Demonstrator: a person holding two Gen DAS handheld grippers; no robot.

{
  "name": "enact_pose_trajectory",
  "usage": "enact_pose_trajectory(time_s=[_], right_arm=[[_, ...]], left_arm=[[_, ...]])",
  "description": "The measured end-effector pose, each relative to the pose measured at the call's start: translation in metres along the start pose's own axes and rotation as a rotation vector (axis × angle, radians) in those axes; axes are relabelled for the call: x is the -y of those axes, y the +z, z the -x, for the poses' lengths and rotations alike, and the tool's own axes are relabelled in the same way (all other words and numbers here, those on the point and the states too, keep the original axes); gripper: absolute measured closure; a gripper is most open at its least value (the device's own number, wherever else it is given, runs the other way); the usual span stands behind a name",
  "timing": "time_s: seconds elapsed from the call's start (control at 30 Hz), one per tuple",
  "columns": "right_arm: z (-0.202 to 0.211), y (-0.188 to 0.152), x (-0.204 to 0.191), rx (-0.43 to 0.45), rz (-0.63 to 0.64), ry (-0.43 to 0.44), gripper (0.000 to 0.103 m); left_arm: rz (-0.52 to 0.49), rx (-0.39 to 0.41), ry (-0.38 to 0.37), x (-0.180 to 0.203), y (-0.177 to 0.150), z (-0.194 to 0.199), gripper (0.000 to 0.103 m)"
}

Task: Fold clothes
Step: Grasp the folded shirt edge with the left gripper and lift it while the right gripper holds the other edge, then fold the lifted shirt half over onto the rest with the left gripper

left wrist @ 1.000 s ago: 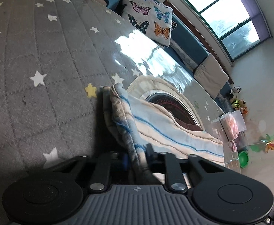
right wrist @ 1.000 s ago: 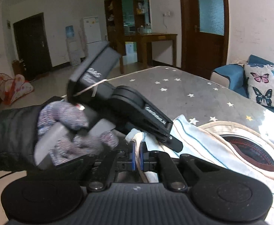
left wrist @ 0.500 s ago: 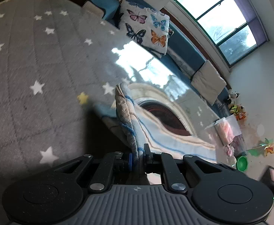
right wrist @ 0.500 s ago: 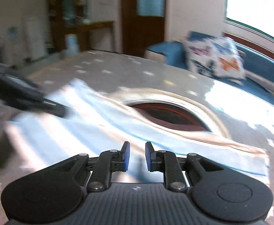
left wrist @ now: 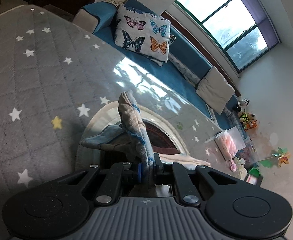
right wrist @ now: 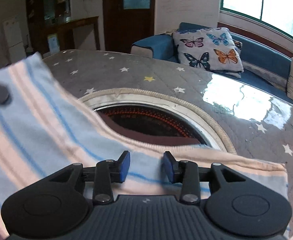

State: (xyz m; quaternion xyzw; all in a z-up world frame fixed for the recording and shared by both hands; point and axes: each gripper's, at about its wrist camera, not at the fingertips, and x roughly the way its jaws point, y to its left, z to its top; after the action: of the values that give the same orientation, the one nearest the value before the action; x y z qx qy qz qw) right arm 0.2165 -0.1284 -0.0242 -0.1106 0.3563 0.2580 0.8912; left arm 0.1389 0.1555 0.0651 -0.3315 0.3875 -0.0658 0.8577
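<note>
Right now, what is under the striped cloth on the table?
Under the striped cloth lie the grey star-printed table cover and part of a round opening with a dark red heater. How much of the heater continues beneath the cloth cannot be seen.

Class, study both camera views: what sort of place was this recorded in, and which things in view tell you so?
Most likely a home living room: a blue sofa with a butterfly cushion under a window, children's toys on the floor, and a fridge beyond.
</note>
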Motion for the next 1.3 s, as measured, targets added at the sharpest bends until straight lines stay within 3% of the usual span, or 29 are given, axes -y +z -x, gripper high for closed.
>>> enact_pose_trajectory(time_s=[0.1, 0.6, 0.7, 0.93, 1.3], right_arm=[[0.019, -0.010, -0.003, -0.016, 0.035, 0.020, 0.057], [0.084, -0.064, -0.003, -0.028, 0.091, 0.090, 0.052], [0.101, -0.074, 0.010, -0.012, 0.065, 0.083, 0.046], [0.135, -0.094, 0.049, 0.040, -0.020, 0.032, 0.018], [0.152, -0.120, 0.088, 0.054, -0.116, 0.012, 0.011]], left_arm=[[0.001, 0.003, -0.008, 0.013, 0.002, -0.001, 0.092], [-0.085, -0.019, 0.003, 0.111, -0.002, -0.036, 0.092], [-0.087, -0.046, 0.011, 0.127, -0.008, -0.055, 0.092], [-0.116, -0.112, 0.030, 0.162, -0.028, -0.096, 0.092], [-0.156, -0.180, 0.074, 0.208, -0.048, -0.151, 0.091]])
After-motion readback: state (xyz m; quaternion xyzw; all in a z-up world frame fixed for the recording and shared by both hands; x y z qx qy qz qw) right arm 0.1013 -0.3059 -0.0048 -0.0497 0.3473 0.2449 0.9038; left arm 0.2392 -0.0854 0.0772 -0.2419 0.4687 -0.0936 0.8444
